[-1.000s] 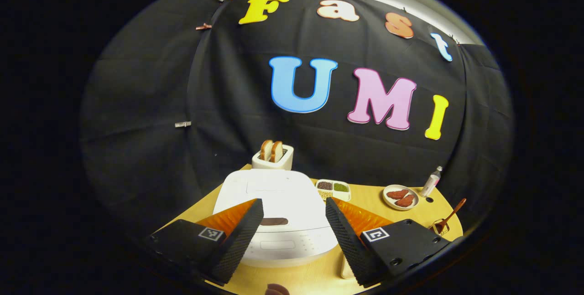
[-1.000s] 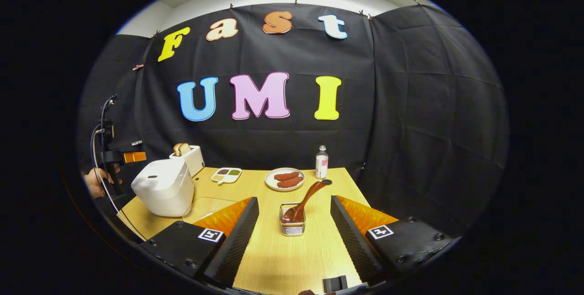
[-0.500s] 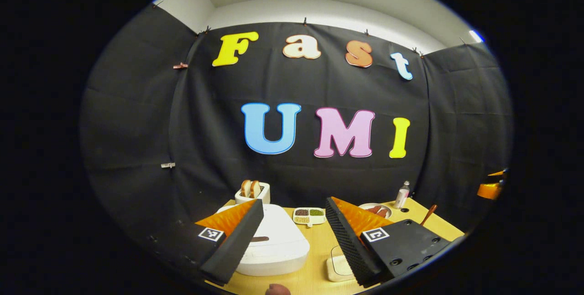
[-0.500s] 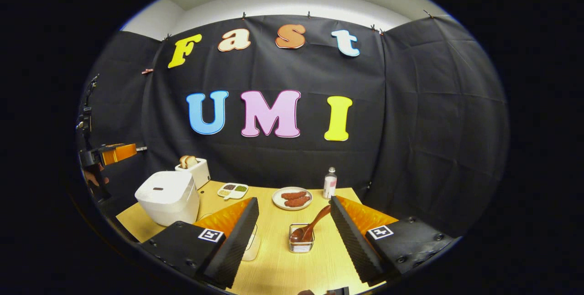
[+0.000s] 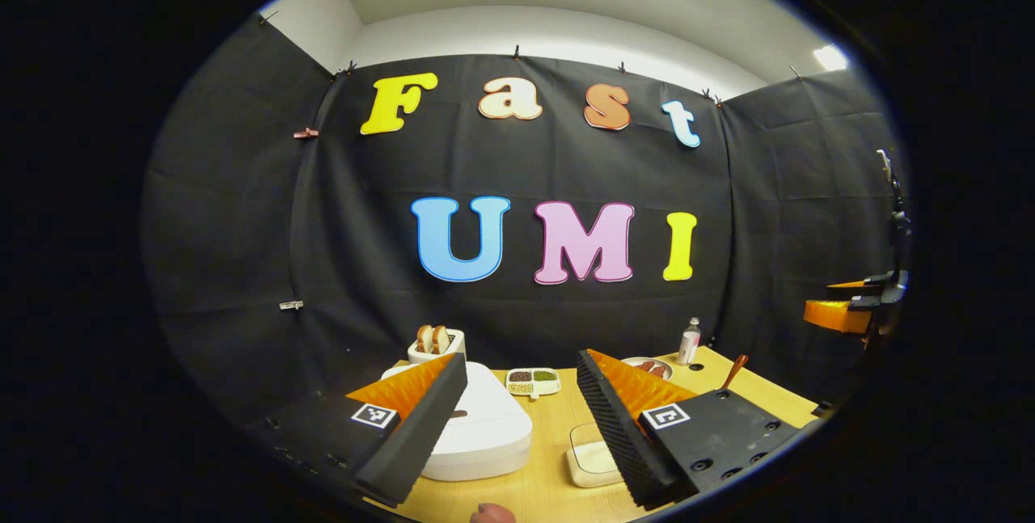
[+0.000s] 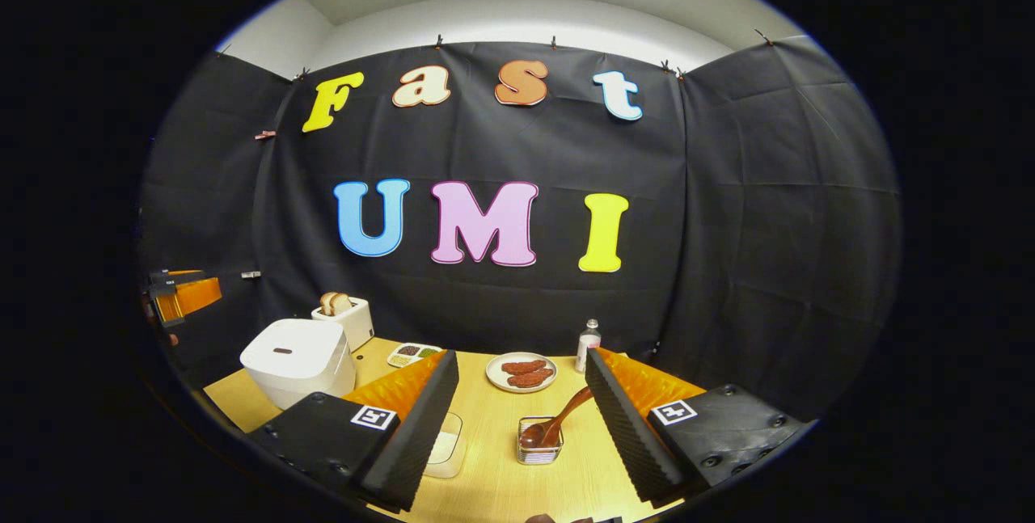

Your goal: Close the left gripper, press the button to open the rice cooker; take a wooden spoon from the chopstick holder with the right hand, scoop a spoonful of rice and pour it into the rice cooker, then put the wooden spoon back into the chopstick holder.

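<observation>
The white rice cooker (image 5: pixel 485 430) stands shut on the wooden table, low between my left gripper's fingers and some way ahead of them. My left gripper (image 5: pixel 521 358) is open and holds nothing. In the right gripper view the cooker (image 6: pixel 297 357) sits at the left, with a dark oval button (image 6: pixel 283 351) on its lid. A wooden spoon (image 6: pixel 563 423) leans in the wire chopstick holder (image 6: pixel 540 452), just ahead of my open right gripper (image 6: pixel 521 355). A shallow white dish (image 6: pixel 445 446) lies partly behind that gripper's left finger.
At the back of the table (image 6: pixel 493 491) stand a toaster with bread (image 6: pixel 344 314), a compartment tray (image 6: pixel 412 353), a plate of sausages (image 6: pixel 521 372) and a small bottle (image 6: pixel 589 343). The black cloth wall rises right behind them.
Both grippers have drawn back and tilted upward, so the cooker and the chopstick holder now sit lower and farther off. Both grippers stay open.
</observation>
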Tool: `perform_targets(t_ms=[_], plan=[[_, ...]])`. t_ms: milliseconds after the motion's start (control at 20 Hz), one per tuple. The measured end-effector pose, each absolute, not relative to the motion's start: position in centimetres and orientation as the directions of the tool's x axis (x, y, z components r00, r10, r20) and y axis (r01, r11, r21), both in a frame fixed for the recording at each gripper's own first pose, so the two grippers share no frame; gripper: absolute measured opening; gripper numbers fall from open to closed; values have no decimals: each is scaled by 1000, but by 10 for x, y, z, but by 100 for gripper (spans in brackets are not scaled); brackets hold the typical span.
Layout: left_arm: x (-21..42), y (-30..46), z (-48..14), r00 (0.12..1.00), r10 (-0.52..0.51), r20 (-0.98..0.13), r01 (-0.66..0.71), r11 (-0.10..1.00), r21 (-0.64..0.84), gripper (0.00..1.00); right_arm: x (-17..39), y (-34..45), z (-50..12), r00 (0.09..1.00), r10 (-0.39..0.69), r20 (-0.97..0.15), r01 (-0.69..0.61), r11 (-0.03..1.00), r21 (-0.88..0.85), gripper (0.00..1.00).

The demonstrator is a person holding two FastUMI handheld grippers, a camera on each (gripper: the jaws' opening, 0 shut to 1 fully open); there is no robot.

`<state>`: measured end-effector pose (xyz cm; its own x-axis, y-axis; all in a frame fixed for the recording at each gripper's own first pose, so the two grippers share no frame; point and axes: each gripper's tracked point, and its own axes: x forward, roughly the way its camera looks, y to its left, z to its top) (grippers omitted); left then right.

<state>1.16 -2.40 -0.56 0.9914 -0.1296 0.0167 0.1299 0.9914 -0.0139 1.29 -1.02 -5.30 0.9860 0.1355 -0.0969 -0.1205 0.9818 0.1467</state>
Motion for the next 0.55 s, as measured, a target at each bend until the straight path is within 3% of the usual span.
perform_targets(t_ms=[550], plan=[[4, -28, -7, 989, -148, 4, 149, 989, -23, 94, 4, -14, -51, 988, 121, -92, -108, 984, 140, 98]])
